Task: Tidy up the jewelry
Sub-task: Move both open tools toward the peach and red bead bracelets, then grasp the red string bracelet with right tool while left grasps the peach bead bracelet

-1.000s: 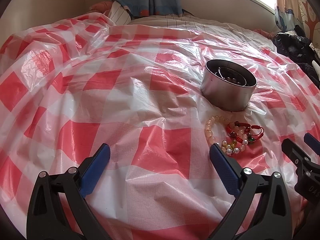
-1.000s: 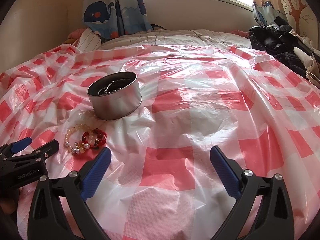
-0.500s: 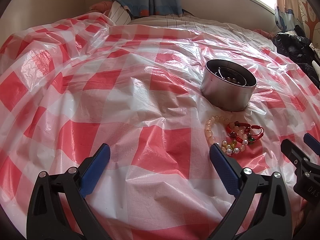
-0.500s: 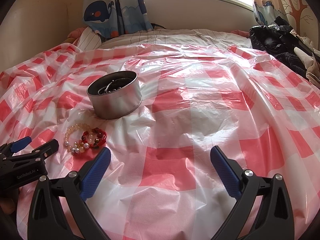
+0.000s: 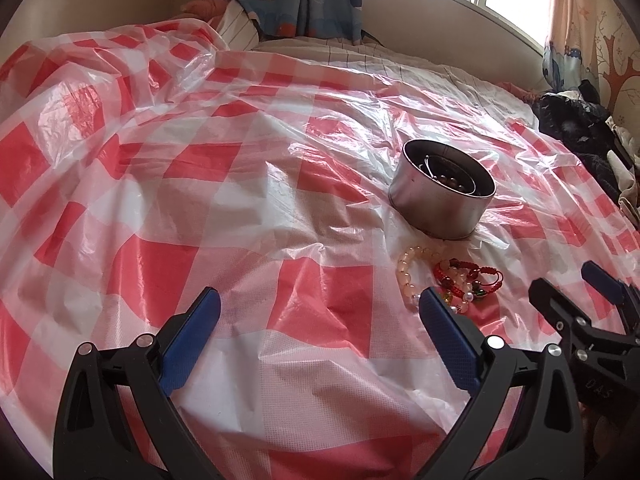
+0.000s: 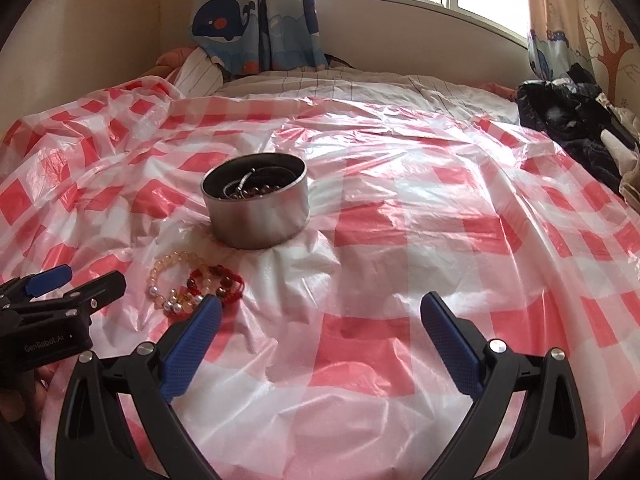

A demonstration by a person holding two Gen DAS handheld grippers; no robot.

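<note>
Lying on the checked plastic sheet (image 6: 400, 216) over the bed, a cluster of bead bracelets (image 6: 192, 284) sits just in front of a round metal tin (image 6: 256, 208) holding more beads. Left tongs (image 5: 320, 316) spread wide, gripping nothing; bracelets (image 5: 444, 276) just past the right-hand fingertip. Right tongs (image 6: 320, 316) also wide, gripping nothing; bracelets by the left-hand fingertip. Dark clothes (image 6: 576, 128) heaped at the bed's far right.
</note>
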